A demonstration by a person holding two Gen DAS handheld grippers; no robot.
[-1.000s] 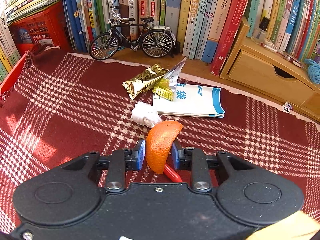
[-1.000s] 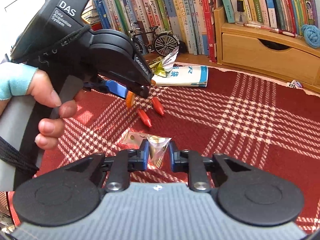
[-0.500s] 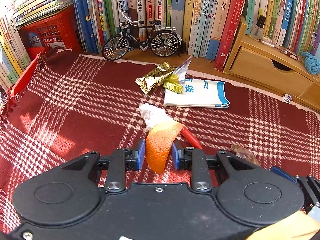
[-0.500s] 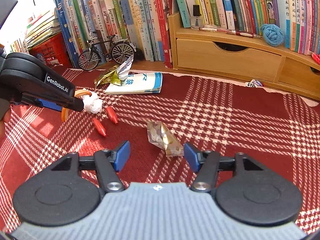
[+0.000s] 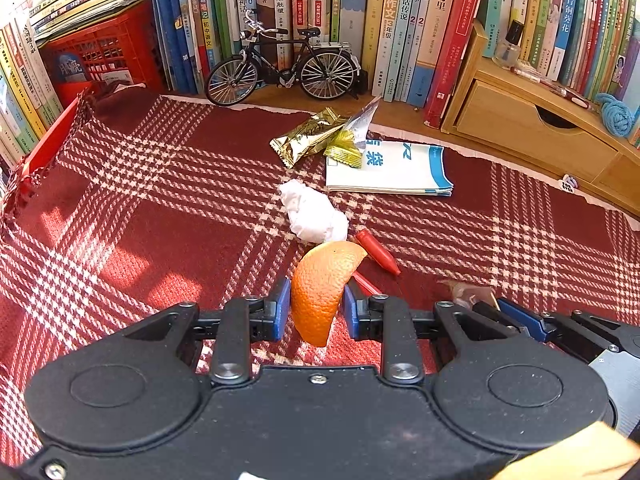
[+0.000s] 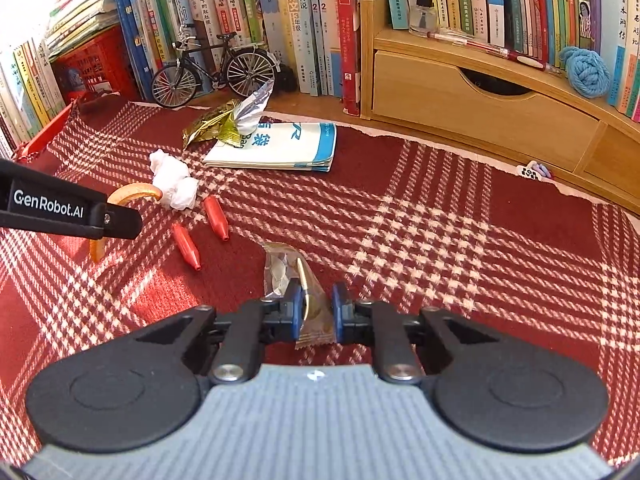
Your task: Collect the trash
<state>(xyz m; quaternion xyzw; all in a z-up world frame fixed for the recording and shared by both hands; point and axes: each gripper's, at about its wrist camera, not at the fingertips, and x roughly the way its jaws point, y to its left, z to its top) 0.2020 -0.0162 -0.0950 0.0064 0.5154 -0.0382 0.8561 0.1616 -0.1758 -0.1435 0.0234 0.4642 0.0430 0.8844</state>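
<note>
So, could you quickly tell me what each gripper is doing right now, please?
Left gripper: closed on the orange peel.
Right gripper: jaws have just closed on the clear wrapper.

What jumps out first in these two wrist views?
The orange peel pinched in the left hand-held gripper dominates the left wrist view, bright against the red plaid cloth. In the right wrist view, the right hand-held gripper has just closed on a crinkled clear wrapper. Behind them lie a crumpled white tissue, two red caps and gold snack wrappers by a model bicycle.
</note>
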